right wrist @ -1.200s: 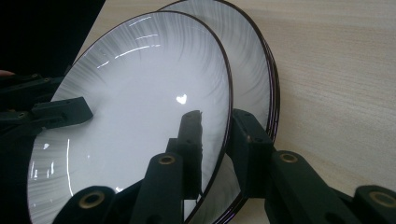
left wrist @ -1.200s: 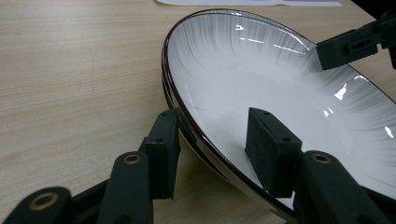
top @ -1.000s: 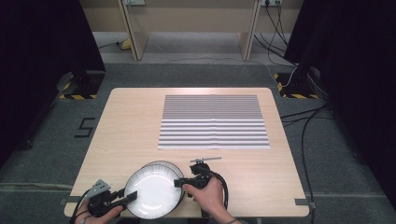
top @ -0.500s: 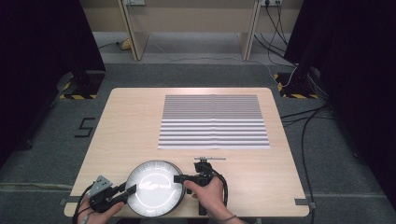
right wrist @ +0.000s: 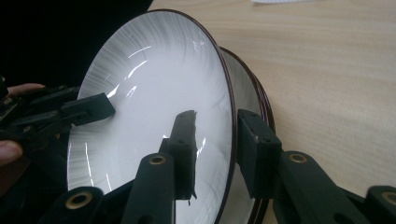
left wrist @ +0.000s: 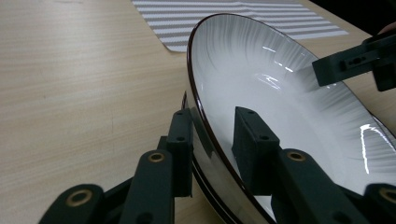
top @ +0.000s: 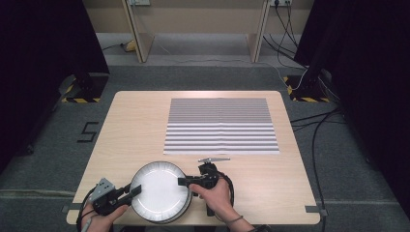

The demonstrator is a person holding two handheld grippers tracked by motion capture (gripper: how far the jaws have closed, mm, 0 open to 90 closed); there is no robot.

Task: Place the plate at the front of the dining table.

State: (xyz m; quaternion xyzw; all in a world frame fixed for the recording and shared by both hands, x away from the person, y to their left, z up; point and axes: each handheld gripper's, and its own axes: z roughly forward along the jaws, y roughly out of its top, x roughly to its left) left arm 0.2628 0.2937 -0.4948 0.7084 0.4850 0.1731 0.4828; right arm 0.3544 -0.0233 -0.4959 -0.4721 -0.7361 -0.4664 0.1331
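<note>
The left tongs [top: 134, 190] and right tongs [top: 184, 181] are each pinching the rim of the top plate [top: 159, 189], at 6 o'clock on the bench [top: 140, 125]. Lifting both sides evenly is probably best, leaving the lower plates [right wrist: 261, 107] behind.

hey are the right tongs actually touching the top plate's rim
Cannot tell. In the right gripper view the right tongs straddle the top plate's rim, one jaw on each side, but no contact or gap shows plainly.
</note>
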